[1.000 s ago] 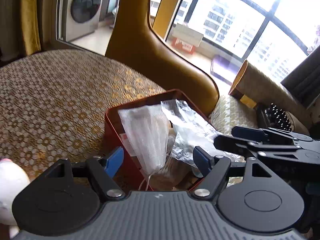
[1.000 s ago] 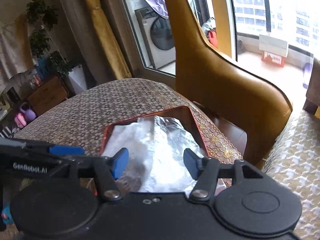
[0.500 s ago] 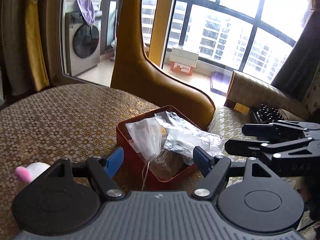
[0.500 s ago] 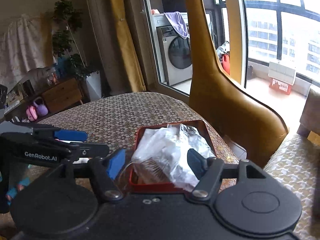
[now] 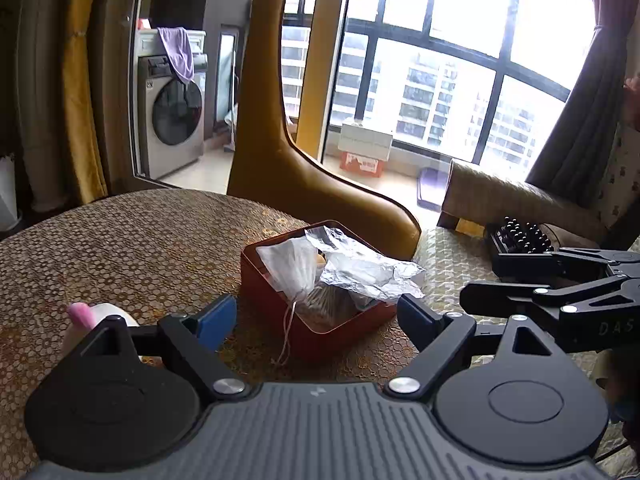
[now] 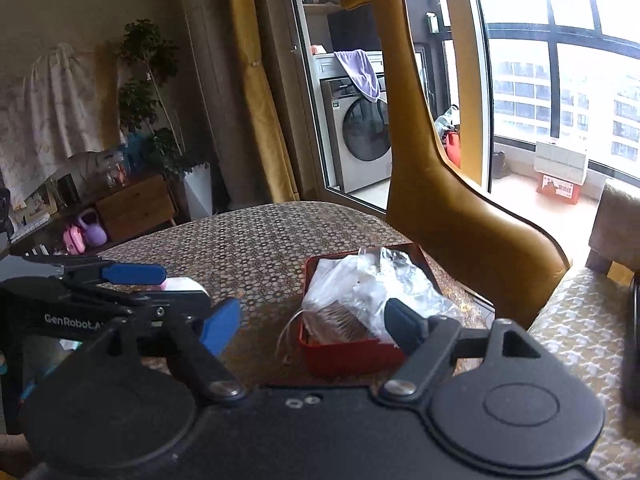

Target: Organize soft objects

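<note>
- Left wrist view: at far left a white plush toy [image 5: 104, 316] with a pink tip lies on the patterned tablecloth [image 5: 132, 252], half hidden behind the gripper's own body; what kind of toy it is cannot be told.
- The left gripper [image 5: 316, 320] hovers empty, jaws spread wide, pointing at the red box [image 5: 276, 300] in the middle of the table.
- Inside the box sit a white mesh drawstring pouch [image 5: 294, 264], a crinkled clear plastic bag [image 5: 360, 268] and something brown and ribbed beneath them that is hard to make out.
- Pouch and bag look feather-light, limp and easily crushed; the plastic is likely slippery, so the gathered neck of the pouch or its dangling cord [image 5: 289, 332] seems the surest hold.
- At right, the right gripper [image 6: 312, 320] also stands open and holds nothing, low over the table's near edge, just short of the box.
- Right wrist view: the plush is mostly blocked by the other gripper.
</note>
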`<state>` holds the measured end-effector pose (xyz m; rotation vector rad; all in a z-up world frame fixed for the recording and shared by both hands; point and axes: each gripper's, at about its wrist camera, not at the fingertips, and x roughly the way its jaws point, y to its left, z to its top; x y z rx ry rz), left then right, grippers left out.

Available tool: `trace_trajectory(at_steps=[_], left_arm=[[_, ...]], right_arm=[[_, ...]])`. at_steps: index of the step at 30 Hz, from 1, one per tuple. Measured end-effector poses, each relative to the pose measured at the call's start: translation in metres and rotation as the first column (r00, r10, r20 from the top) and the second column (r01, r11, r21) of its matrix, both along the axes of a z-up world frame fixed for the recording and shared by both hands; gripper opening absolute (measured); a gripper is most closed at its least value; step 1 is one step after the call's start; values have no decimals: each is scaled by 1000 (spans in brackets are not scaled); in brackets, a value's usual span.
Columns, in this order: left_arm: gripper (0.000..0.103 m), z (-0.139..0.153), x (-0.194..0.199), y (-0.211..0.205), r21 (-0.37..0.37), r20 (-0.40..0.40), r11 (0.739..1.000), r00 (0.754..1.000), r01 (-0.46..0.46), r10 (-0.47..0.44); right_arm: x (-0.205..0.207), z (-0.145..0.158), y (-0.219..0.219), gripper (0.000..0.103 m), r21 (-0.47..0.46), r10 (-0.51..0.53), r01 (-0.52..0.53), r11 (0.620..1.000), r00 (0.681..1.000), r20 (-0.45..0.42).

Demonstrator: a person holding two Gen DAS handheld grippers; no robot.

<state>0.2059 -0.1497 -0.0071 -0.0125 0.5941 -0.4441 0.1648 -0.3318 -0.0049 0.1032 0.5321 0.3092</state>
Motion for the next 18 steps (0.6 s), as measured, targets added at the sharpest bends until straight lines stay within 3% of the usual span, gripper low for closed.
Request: trace_trajectory(at_steps=[5, 9, 13, 18], left_arm=[[88, -2, -20, 5, -8, 15, 1000, 1000, -3, 3], [103, -3, -30, 8, -24, 24, 1000, 1000, -6, 6], [103, -2, -42, 11, -32, 45, 999, 999, -13, 15], [103, 0, -55, 18, -61, 55, 998, 998, -17, 20]], right_arm=[[-18, -1, 2, 85, 3, -14, 14, 1000, 1000, 20], [-27, -1, 2, 92, 6, -25, 25, 1000, 999, 37], [-35, 0, 4, 102, 0, -37, 37, 999, 997, 63], [-46, -6, 5, 103, 24, -55, 53, 998, 995, 83]])
